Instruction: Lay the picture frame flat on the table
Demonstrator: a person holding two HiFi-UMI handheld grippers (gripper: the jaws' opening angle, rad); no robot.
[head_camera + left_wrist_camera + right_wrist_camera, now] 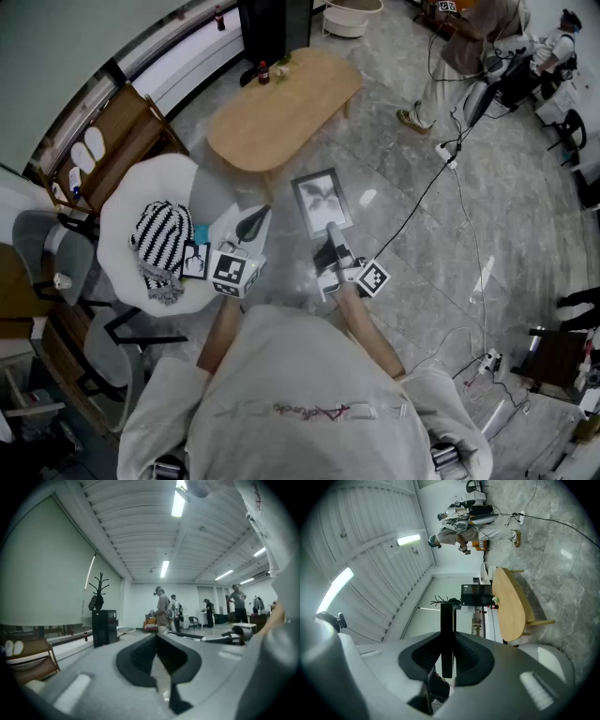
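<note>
Right gripper [332,232] pinched the frame [322,201] by its near edge, up over the floor and well short of the table [281,103]. Left gripper [255,223] sat pressed together, empty. I reckoned: carry it over the tabletop, hold it level, lower it flat before letting go.

Bright, even ceiling strip lights [178,501]; glare on floor [367,198]; fisheye distortion, dark corners.

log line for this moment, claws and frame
right claw shut on picture frame edge | left claw shut, empty | frame held up, not yet on wooden table
</note>
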